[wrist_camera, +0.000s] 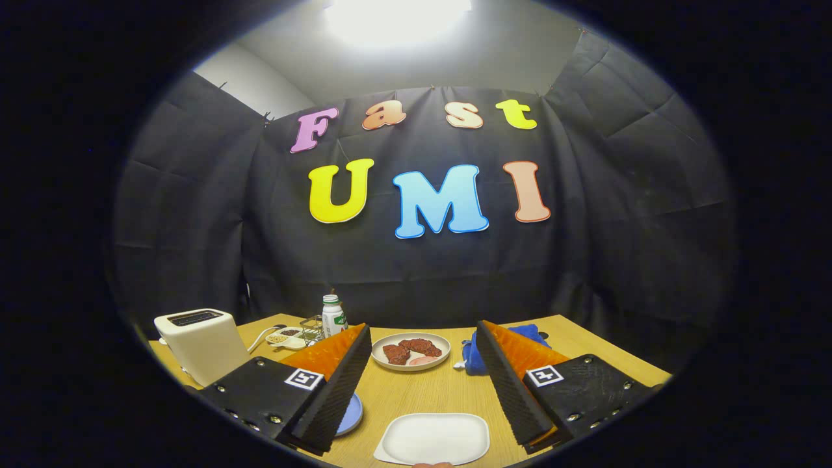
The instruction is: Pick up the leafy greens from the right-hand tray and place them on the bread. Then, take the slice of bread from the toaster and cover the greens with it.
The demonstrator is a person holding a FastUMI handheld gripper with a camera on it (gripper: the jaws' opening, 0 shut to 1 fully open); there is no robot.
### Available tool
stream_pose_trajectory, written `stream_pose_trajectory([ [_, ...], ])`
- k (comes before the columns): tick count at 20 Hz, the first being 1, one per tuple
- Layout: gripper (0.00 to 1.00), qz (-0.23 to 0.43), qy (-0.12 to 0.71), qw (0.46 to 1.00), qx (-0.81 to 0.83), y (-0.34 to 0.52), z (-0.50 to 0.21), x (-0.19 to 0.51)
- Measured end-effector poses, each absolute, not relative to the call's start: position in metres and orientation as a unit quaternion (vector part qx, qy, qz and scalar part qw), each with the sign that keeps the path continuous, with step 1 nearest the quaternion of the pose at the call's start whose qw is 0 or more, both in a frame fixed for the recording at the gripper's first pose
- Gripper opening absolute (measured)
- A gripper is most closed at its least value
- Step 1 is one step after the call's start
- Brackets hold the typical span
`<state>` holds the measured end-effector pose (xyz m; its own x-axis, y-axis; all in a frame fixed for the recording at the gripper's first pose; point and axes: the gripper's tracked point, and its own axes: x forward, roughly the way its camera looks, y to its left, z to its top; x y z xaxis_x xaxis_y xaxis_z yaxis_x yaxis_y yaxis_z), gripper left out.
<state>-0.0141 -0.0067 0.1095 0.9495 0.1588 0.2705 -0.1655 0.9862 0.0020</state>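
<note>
Hand-held gripper (426,396): fingers spread wide, empty, above the wooden surface (422,390) over a white tray (434,439); toaster (201,344) far left; greens and bread indiscernible, so locate them before lowering, I judge.

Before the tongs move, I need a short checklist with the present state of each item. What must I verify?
1. Tongs open, holding nothing: ok.
2. Leafy greens located: cannot tell.
3. Toaster in sight, beyond the left finger: ok.
4. Bread slice in toaster slot: cannot tell.
5. White tray between the fingers, bare: ok.
6. Round plate with reddish pieces ahead, apart from the fingers: ok.
</note>
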Motion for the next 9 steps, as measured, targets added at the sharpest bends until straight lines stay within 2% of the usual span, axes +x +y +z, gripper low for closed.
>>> stream_pose_trajectory([
  [5, 0.98, 0.111, -0.16, 0.98, 0.043, -0.048, 0.126, -0.038],
  [9, 0.98, 0.11, -0.172, 0.976, 0.071, -0.134, 0.139, -0.05],
])
